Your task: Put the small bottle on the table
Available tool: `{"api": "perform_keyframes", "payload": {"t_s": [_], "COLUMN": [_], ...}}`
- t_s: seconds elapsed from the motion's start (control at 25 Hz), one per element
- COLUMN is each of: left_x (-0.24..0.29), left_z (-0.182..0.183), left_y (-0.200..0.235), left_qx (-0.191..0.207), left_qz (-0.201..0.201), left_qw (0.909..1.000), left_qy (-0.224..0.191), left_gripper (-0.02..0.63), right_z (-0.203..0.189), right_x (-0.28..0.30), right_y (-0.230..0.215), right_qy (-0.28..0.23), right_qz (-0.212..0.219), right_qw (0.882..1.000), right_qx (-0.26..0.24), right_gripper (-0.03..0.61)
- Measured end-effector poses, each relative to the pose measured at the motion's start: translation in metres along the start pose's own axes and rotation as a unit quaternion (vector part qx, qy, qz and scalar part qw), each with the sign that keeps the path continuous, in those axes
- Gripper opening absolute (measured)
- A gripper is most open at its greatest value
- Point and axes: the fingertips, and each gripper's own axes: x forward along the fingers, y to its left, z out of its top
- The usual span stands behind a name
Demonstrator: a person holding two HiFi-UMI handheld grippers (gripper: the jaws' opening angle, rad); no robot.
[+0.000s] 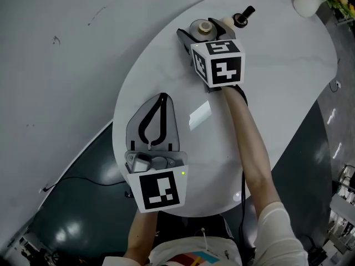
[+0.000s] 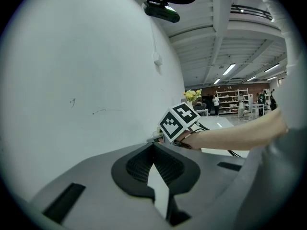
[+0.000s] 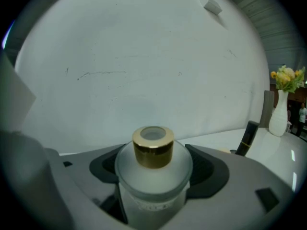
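right gripper clamped on small bottle, far edge of table

right gripper (image 1: 203,33) has its jaws closed against both sides of the small bottle (image 3: 153,176): frosted glass, gold collar, upright, over the far rim of the white table (image 1: 288,82); cannot tell whether its base touches the top. left gripper (image 1: 162,98) sits over the near side of the table, jaw tips together, nothing between them. just beyond the small bottle stands a slim dark-capped bottle (image 1: 244,14); a white vase (image 3: 278,114) with yellow flowers stands further off.
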Motion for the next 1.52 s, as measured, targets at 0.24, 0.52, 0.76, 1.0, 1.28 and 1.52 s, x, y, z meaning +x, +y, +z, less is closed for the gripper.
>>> {"api": "perform_keyframes", "payload": {"t_s": [0.24, 0.52, 0.76, 1.0, 1.28, 1.52], "left_x": [-0.013, -0.039, -0.075, -0.111, -0.154, -0.191], "left_z": [0.023, 0.08, 0.137, 0.203, 0.25, 0.253], "left_y": [0.008, 0.017, 0.019, 0.02, 0.01, -0.012], "left_qx": [0.005, 0.01, 0.021, 0.014, 0.007, 0.011], "left_qz": [0.012, 0.027, 0.031, 0.028, 0.008, -0.022], "left_qw": [0.9997, 0.9969, 0.9924, 0.9837, 0.979, 0.9769], "left_qy": [-0.019, -0.074, -0.117, -0.177, -0.204, -0.212], "left_gripper": [0.017, 0.015, 0.016, 0.015, 0.015, 0.015], "right_z": [0.025, 0.086, 0.151, 0.212, 0.235, 0.216], "right_x": [-0.023, -0.082, -0.166, -0.27, -0.395, -0.464], "right_y": [-0.003, -0.009, 0.012, 0.022, 0.047, 0.094], "right_qy": [-0.011, -0.062, -0.115, -0.199, -0.287, -0.315], "right_qz": [-0.009, -0.035, -0.033, -0.078, -0.111, -0.12], "right_qw": [1.0, 0.997, 0.993, 0.977, 0.951, 0.942], "right_qx": [0.0, 0.011, -0.015, -0.013, 0.026, -0.004], "right_gripper": [0.356, 0.355, 0.295, 0.123, 0.012, 0.012]}}
